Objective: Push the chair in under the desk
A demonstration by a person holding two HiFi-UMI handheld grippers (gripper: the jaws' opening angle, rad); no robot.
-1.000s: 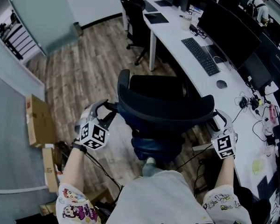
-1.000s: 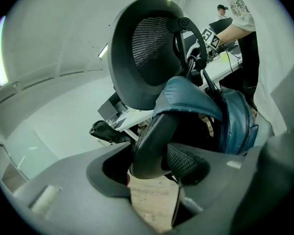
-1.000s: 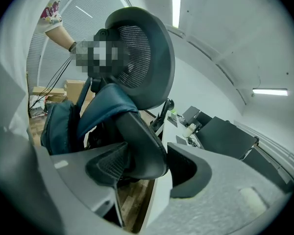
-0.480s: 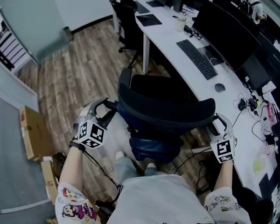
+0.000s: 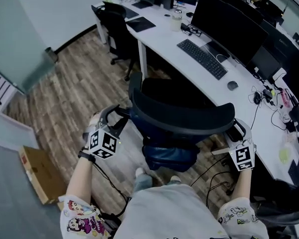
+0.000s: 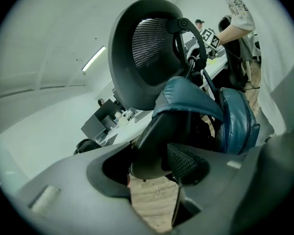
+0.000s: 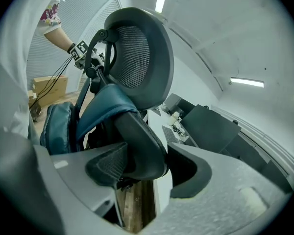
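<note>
Wood-plank flooring (image 5: 79,88) is seen from the head view, with a long white worktop (image 5: 159,31) running diagonally across the upper right, on which a keyboard (image 5: 202,59), a mouse (image 5: 232,85) and a row of dark monitors (image 5: 224,24) are set. A black office chair (image 5: 182,116) is placed just beside the worktop's near edge, its curved backrest turned toward the person and its seat toward the worktop; whether the seat front reaches beneath the edge cannot be told. A blue padded bag (image 5: 169,156) is hung low behind the backrest. The left tongs (image 5: 120,114) are clenched on the left end of the backrest frame, and the dark frame is shown pressed between their pads in the left gripper view. The right tongs (image 5: 235,128) are likewise clamped on the right end of the frame, which is held against the ribbed pad in the right gripper view. A second dark chair (image 5: 114,26) is parked farther along the worktop, and a cardboard box (image 5: 37,173) is lying on the floor at the lower left.
</note>
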